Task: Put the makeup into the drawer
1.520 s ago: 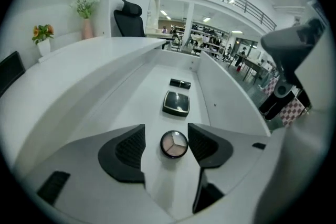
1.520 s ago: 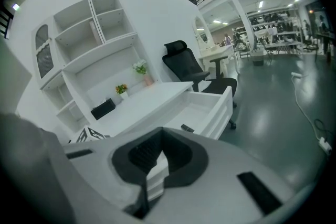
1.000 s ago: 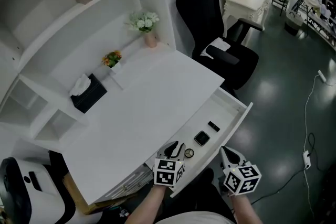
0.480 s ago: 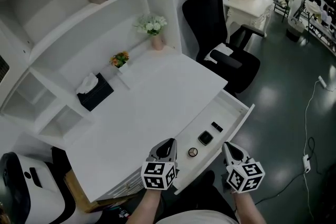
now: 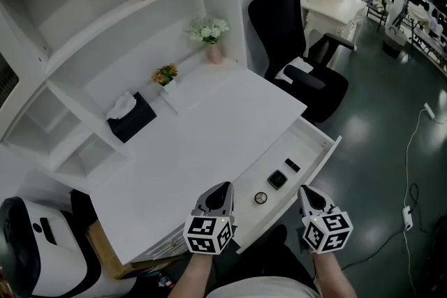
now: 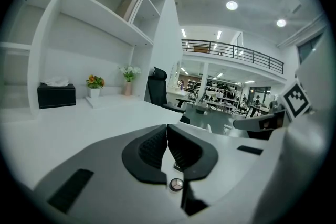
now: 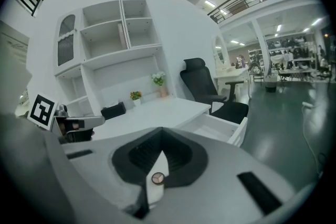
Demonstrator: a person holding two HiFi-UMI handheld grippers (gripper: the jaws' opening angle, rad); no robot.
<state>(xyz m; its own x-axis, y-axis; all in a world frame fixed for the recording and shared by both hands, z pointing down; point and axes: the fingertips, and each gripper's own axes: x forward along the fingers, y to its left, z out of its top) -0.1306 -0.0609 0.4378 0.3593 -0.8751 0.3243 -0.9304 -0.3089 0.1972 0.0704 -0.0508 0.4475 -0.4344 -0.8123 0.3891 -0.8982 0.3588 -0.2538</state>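
Left gripper [image 6: 167, 128]: jaws just finished closing, pads meet, nothing between them. Right gripper [image 7: 160, 132]: jaws together too, empty.

Both hover at the near end of the drawer [image 5: 307, 139]. The left is over its desk-side edge, the right just outside its front panel.

Drawer is pulled open and the makeup lies in it, three pieces in a row along its length:
- round compact [image 5: 260, 197], closest to the near end, just beside the left gripper's tip
- black square case [image 5: 277, 179], next along
- small flat black piece [image 5: 292, 165], about mid-drawer

None of the pieces touch.

Beyond the drawer:
- white desk [image 5: 209, 129], which the drawer slides out of
- black office chair [image 5: 297, 59], past its far end
- black tissue box [image 5: 131, 116], orange flower pot [image 5: 166, 73] and white flower vase [image 5: 211, 35], along the desk's back, well away from the drawer
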